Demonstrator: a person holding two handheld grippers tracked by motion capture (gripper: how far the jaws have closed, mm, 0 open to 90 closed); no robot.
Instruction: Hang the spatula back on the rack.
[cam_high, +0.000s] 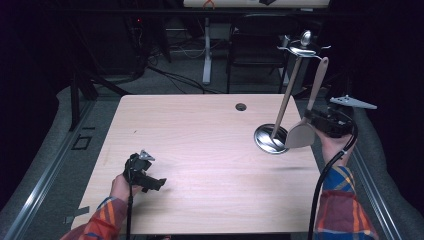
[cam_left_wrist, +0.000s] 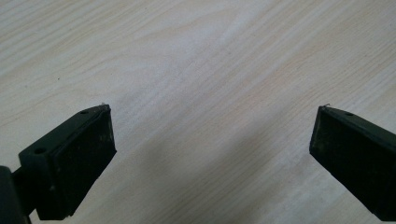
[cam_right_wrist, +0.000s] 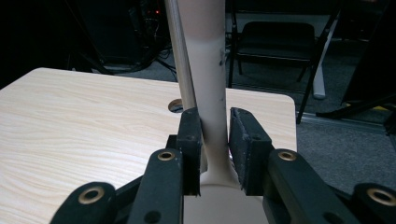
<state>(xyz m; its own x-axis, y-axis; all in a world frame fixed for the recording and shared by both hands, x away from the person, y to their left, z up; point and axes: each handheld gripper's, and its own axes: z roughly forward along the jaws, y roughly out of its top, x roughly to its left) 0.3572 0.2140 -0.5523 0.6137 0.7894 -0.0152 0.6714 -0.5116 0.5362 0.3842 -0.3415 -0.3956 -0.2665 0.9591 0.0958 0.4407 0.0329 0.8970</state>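
Spatula: (cam_high: 301, 134) beige, one piece, with a broad flat blade at the low end and a long slim handle that widens slightly toward the top. A few small dark specks mark the handle in the right gripper view (cam_right_wrist: 208, 70).
Spatula position: held in the air at the right edge of the counter (cam_high: 200, 145), blade down and handle rising, tilted a little to the right. The blade hangs just in front of the stand's base in the high view; whether it touches the base cannot be told.
Stand: (cam_high: 289, 95) thin metal pole on a round shiny base (cam_high: 267, 140), topped by a ring of hooks and a knob. The pole rises just beside the spatula handle.
Right gripper: (cam_high: 320, 121) fingers (cam_right_wrist: 191, 140) clamped on the neck of the spatula, just above the blade, one on each side of the handle.
Right hand: (cam_high: 334, 142) raised at the counter's right edge, forearm in a plaid sleeve coming in from below, gripper pointing left toward the stand.
Left gripper: (cam_high: 145, 175) fingers (cam_left_wrist: 84, 158) wide apart with bare wood between them.
Left hand: (cam_high: 122, 186) low at the near left of the counter, well apart from the stand, gripper pointing right and tilted down at the wood.
Counter: pale wood grain, with a small round hole (cam_high: 241, 106) near the far edge.
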